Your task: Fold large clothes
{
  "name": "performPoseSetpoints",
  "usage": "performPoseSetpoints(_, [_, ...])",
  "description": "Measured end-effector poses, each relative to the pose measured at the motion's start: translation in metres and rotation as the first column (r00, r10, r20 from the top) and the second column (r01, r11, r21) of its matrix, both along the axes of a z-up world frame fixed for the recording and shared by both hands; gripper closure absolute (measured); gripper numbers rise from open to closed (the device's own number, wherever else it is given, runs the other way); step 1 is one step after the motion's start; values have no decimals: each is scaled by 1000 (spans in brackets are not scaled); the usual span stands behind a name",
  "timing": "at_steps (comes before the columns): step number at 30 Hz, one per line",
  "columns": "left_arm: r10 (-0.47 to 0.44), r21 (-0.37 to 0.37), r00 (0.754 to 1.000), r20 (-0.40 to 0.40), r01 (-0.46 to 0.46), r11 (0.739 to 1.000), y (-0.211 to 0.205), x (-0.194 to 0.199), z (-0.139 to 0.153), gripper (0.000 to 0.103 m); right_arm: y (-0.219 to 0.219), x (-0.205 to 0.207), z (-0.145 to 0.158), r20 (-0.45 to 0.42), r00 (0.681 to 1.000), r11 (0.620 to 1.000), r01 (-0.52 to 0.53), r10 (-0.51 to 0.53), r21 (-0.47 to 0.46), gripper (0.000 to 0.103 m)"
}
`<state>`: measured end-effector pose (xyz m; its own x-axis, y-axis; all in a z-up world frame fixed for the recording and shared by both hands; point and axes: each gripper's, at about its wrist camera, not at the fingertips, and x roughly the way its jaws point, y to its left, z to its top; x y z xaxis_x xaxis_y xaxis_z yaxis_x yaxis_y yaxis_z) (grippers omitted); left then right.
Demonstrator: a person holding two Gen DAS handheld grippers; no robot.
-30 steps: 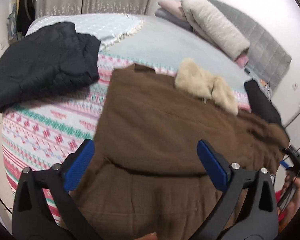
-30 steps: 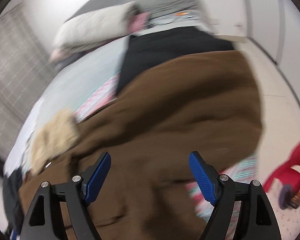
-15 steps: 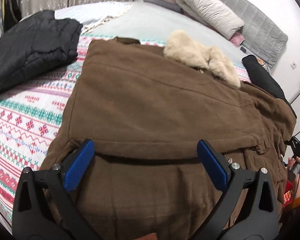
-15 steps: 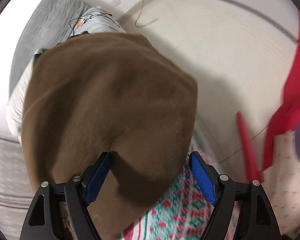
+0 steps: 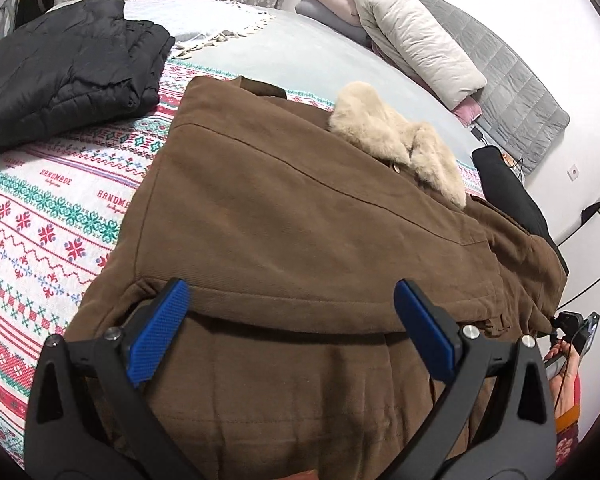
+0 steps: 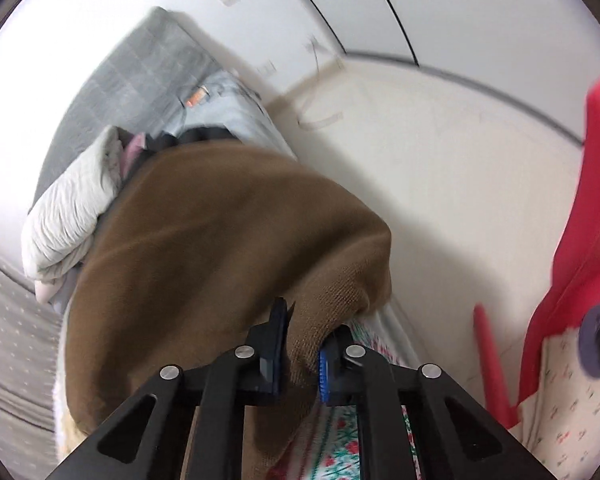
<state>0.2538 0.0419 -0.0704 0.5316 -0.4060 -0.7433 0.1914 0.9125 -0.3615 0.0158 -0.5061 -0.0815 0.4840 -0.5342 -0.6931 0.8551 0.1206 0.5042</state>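
Observation:
A large brown coat (image 5: 300, 216) with a beige fur collar (image 5: 396, 140) lies spread on the patterned bed cover (image 5: 52, 208). One sleeve is folded across its front. My left gripper (image 5: 296, 332) is open and empty, hovering just above the coat's lower part. My right gripper (image 6: 302, 354) is shut on the brown coat (image 6: 204, 256) at its edge near the bed's side, and the cloth drapes from the jaws. The right gripper also shows at the far right of the left wrist view (image 5: 572, 324).
A folded black quilted jacket (image 5: 64, 80) lies at the left back of the bed. Pillows (image 5: 412, 40) and a grey quilted blanket (image 5: 516, 92) sit at the head. A black garment (image 5: 508, 192) lies to the right of the coat. The floor (image 6: 440, 184) and a red object (image 6: 580, 240) are beside the bed.
My right gripper has closed on the coat's edge; it was open before. My left gripper has shifted slightly over the coat and stays open.

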Motion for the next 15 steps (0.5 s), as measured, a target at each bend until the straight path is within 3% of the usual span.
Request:
performPoseSetpoints(4, [3, -6, 1000, 23, -3, 1000, 2, -2, 4, 1, 22, 9, 41, -50, 999, 985, 2, -11, -171, 92])
performPoseSetpoints(6, [0, -1, 999, 33, 0, 1000, 1, -2, 6, 1, 46, 20, 70, -72, 997, 952, -41, 21, -304, 93])
performPoseSetpoints(9, [-4, 3, 999, 41, 4, 1000, 1, -2, 7, 1, 77, 32, 100, -78, 992, 893, -123, 99, -432, 93])
performPoseSetpoints(12, [-6, 2, 999, 43, 6, 1000, 1, -3, 8, 1, 127, 59, 132, -132, 957, 783, -288, 259, -551, 93])
performPoseSetpoints(15, [-5, 5, 999, 46, 4, 1000, 1, -3, 8, 1, 183, 90, 145, -251, 870, 618, -481, 424, -622, 93])
